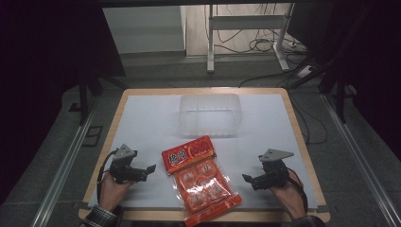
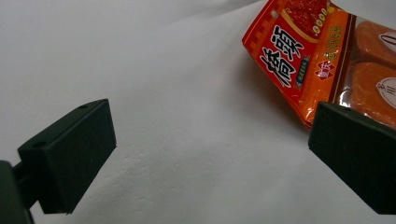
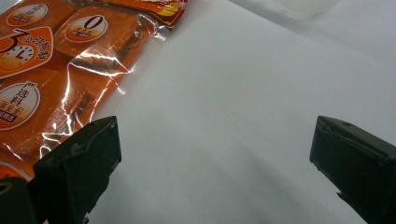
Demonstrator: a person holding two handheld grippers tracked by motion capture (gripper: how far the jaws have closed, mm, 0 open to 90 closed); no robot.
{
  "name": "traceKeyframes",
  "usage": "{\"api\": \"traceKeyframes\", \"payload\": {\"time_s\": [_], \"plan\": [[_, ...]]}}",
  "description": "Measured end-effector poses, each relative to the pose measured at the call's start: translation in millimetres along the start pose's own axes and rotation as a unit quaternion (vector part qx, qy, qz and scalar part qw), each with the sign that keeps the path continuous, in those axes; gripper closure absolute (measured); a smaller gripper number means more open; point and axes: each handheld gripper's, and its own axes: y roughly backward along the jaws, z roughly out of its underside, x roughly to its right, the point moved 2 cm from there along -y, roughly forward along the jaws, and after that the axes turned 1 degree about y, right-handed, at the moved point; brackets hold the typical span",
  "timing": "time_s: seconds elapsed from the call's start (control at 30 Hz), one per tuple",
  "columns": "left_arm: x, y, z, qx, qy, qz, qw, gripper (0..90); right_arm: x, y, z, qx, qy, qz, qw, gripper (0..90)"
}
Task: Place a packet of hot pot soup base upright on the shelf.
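Note:
A red and orange snack bag [image 1: 200,179] with a clear window lies flat at the front middle of the white table sheet [image 1: 142,123]. My left gripper [image 1: 150,169] rests to its left, open, its jaws wide apart over bare sheet. The bag's red header [image 2: 299,51] lies just ahead and to the right of those jaws. My right gripper [image 1: 247,178] sits to the bag's right, open too, pointing toward it. In the right gripper view, the bag's clear window [image 3: 56,79] lies by the left jaw, with nothing between the jaws.
A clear ribbed plastic container [image 1: 209,115] stands at the back middle of the table. The wooden table edge [image 1: 302,142] frames the sheet. Metal rails run along both sides on the floor, and a desk frame with cables stands behind.

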Motion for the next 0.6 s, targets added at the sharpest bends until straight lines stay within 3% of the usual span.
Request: {"api": "traceKeyframes", "payload": {"time_s": [0.13,0.4,0.6], "plan": [[2.1,-0.7,-0.8,0.0,0.0,0.005,1.0,1.3,-0.3,-0.2,-0.2,0.0,0.0,0.0,1.0,2.0],[11.7,-7.3,-6.6,-0.013,-0.022,0.004,0.9997,5.1,-1.3,-0.9,-0.5,-0.001,0.0,-0.002,1.0,2.0],[14.4,-13.4,-16.5,-0.007,-0.029,0.013,0.9995,7.3,-2.1,-1.8,-0.6,-0.003,0.001,-0.003,1.0,2.0]]}}
